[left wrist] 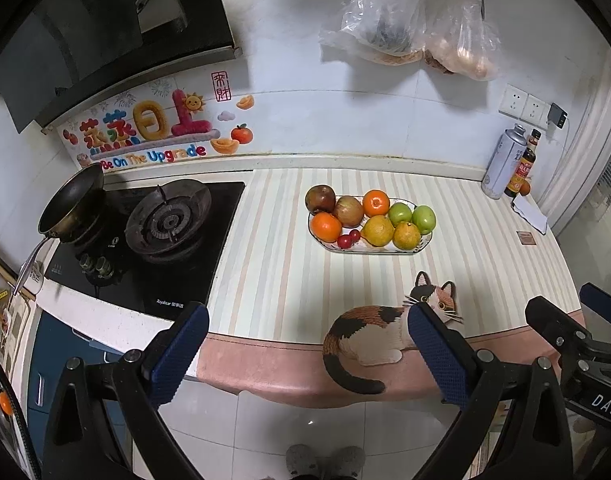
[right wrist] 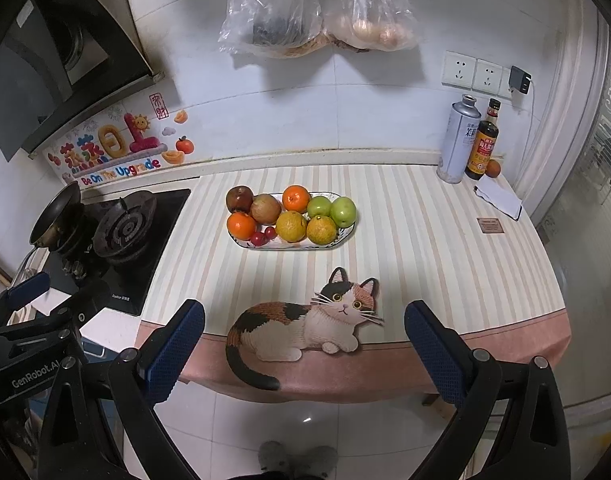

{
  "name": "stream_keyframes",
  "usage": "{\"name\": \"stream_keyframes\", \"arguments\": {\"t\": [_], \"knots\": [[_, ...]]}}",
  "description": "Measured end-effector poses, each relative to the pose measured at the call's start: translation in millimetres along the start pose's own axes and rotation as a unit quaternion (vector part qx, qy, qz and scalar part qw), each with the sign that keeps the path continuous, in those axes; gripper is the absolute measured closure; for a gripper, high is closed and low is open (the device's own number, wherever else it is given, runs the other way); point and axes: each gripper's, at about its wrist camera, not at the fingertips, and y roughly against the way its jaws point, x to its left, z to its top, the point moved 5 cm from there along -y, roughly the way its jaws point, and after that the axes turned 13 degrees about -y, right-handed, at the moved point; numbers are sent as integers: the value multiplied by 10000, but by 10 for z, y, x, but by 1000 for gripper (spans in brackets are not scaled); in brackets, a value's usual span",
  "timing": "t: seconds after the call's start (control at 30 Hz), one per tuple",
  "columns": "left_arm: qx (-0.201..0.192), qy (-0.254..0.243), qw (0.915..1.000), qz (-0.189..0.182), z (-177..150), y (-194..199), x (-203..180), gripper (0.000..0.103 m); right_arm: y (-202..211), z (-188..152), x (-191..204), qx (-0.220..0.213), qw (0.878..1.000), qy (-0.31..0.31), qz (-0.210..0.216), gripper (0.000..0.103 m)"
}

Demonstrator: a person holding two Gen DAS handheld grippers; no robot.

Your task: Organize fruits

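Observation:
An oval white plate (left wrist: 421, 245) (right wrist: 343, 236) sits on the striped counter and holds several fruits: two brown-red apples (left wrist: 320, 199) (right wrist: 239, 199), oranges (left wrist: 376, 203) (right wrist: 296, 197), two yellow-green citrus (left wrist: 406, 235) (right wrist: 321, 230), two green apples (left wrist: 423, 219) (right wrist: 343, 211) and two small red cherry tomatoes (left wrist: 348, 239) (right wrist: 263, 236). My left gripper (left wrist: 307, 324) is open and empty, held back from the counter's front edge. My right gripper (right wrist: 304, 322) is open and empty, also before the front edge, to the right of the left one.
A gas hob (left wrist: 167, 220) (right wrist: 123, 228) with a small pan (left wrist: 73, 200) is at the left. A grey can (right wrist: 459, 140) and a sauce bottle (right wrist: 481, 148) stand at the back right. Plastic bags (right wrist: 317, 12) hang on the wall. A cat picture (right wrist: 305, 320) marks the cloth's front.

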Motion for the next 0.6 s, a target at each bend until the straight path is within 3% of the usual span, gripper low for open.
{"name": "stream_keyframes", "arguments": {"t": [0.6], "knots": [[-54, -43, 10000, 19, 8, 45, -56, 1, 47, -20, -24, 15, 10000, 13, -51, 1]]}}
